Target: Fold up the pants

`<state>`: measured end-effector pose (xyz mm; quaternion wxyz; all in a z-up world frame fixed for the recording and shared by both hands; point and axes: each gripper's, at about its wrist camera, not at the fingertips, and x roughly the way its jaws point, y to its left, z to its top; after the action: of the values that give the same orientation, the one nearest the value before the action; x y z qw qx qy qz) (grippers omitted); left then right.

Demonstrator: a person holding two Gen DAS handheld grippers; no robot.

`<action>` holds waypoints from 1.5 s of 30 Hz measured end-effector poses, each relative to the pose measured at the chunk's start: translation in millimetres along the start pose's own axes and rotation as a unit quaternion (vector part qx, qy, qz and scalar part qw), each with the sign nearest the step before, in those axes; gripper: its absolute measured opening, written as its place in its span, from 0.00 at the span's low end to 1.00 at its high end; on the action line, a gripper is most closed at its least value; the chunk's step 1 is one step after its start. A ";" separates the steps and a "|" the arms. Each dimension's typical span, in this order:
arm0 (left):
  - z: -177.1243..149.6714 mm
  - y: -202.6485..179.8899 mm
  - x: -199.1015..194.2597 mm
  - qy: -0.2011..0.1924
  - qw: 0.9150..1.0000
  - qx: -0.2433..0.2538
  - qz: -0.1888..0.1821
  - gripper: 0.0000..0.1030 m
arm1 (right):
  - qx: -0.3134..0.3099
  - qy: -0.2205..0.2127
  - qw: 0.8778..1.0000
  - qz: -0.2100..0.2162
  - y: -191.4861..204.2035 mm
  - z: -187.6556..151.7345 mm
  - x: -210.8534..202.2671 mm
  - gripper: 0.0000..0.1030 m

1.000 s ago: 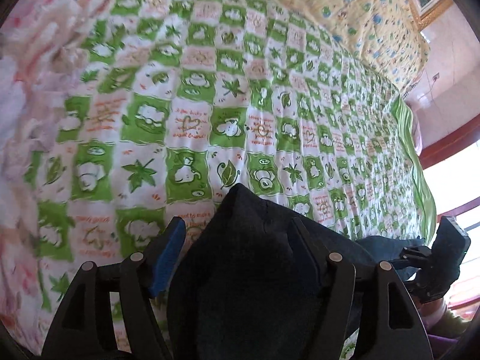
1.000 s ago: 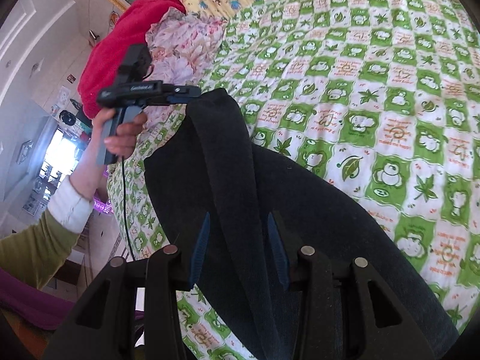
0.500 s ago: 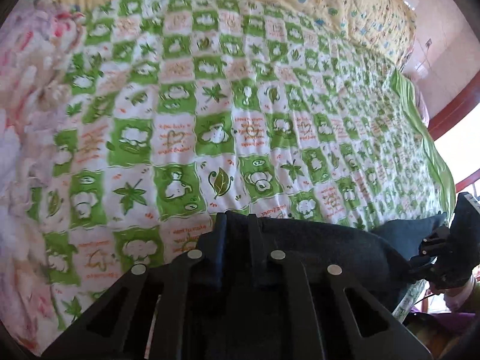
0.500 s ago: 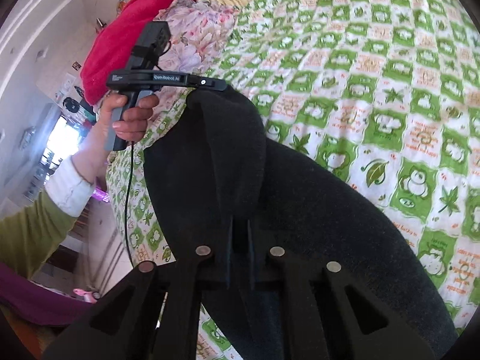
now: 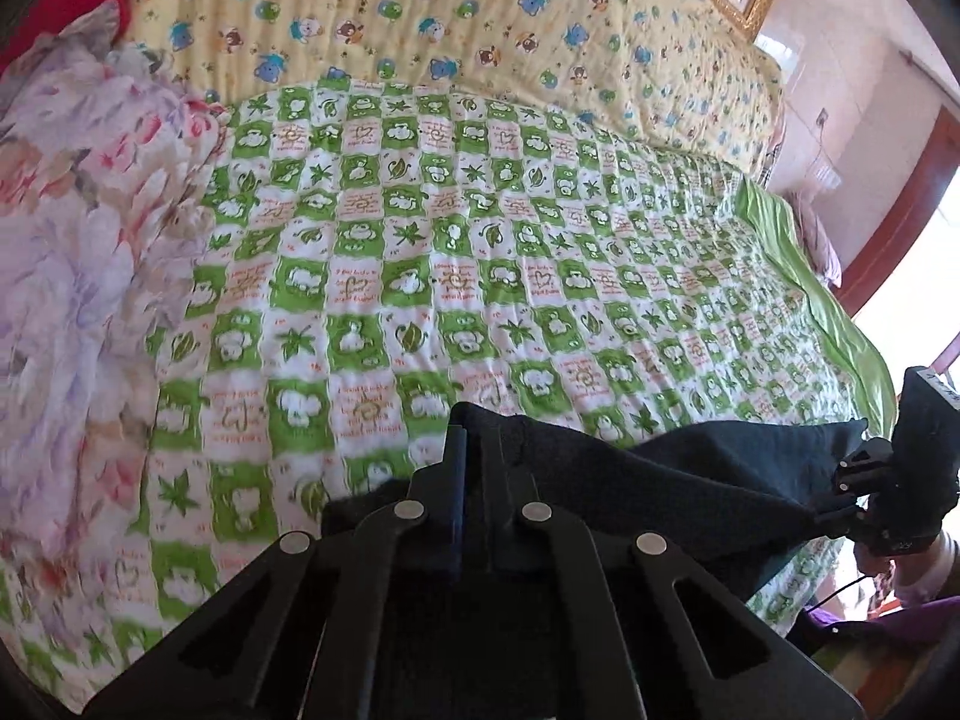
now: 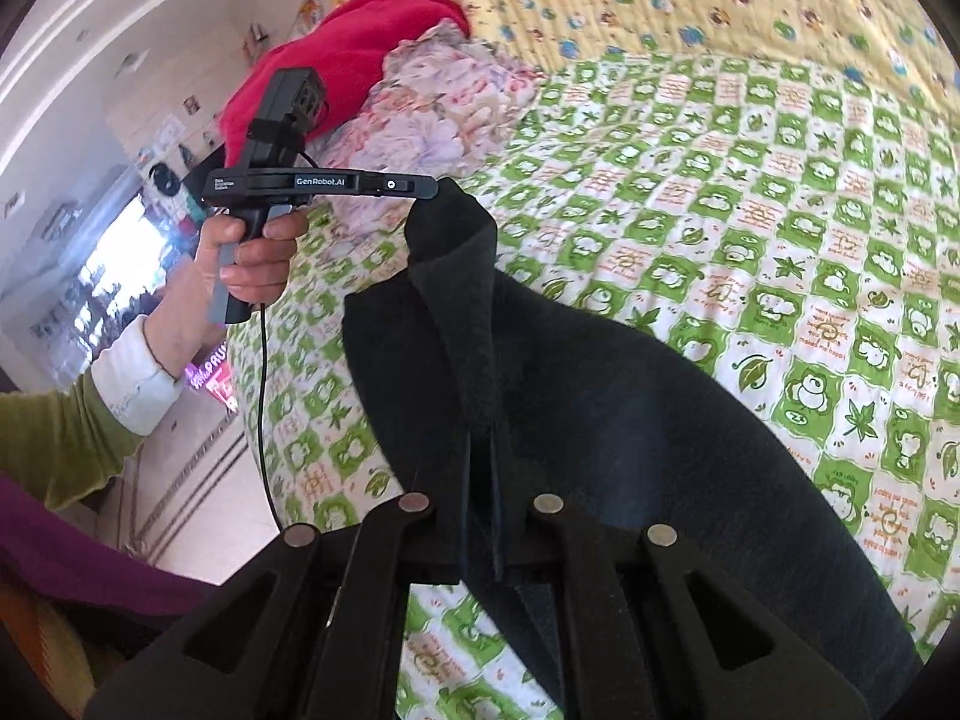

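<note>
The dark navy pants (image 6: 600, 420) hang lifted above the near edge of the bed, their edge stretched between my two grippers. My left gripper (image 5: 474, 468) is shut on one corner of the pants (image 5: 690, 480); it also shows in the right wrist view (image 6: 429, 187), held in a hand. My right gripper (image 6: 480, 468) is shut on the other corner; it shows in the left wrist view (image 5: 840, 498) at the far right. The rest of the pants drapes down onto the bedspread.
The bed is covered by a green and white checked bedspread (image 5: 480, 252). A yellow bear-print quilt (image 5: 480, 18) lies at the far side. A floral blanket (image 5: 78, 252) and a red blanket (image 6: 348, 42) are piled at the left. The floor (image 6: 198, 498) lies beyond the bed's near edge.
Both grippers closed on the pants' edge, then lifted it. The views tilted up, showing more of the bed and the far quilt. The cloth between the grippers is pulled straighter.
</note>
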<state>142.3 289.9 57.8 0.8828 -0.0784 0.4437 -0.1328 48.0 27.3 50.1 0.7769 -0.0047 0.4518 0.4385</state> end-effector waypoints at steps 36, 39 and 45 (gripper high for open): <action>-150.6 37.0 -35.1 -0.056 0.968 -0.244 -0.002 0.00 | -0.067 0.073 0.995 0.016 32.0 -50.0 53.7 0.11; -153.4 27.7 -44.7 -0.069 0.966 -0.250 0.013 0.02 | -0.060 0.069 0.996 0.023 30.7 -50.7 52.0 0.12; -154.6 10.2 -67.3 -0.102 0.955 -0.277 0.017 0.26 | -0.029 0.048 0.998 0.040 22.8 -46.1 39.3 0.12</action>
<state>-18.7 317.0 14.7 0.8690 -0.3255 0.3721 0.0186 8.3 49.3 4.0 0.7354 -0.0306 0.4756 0.4818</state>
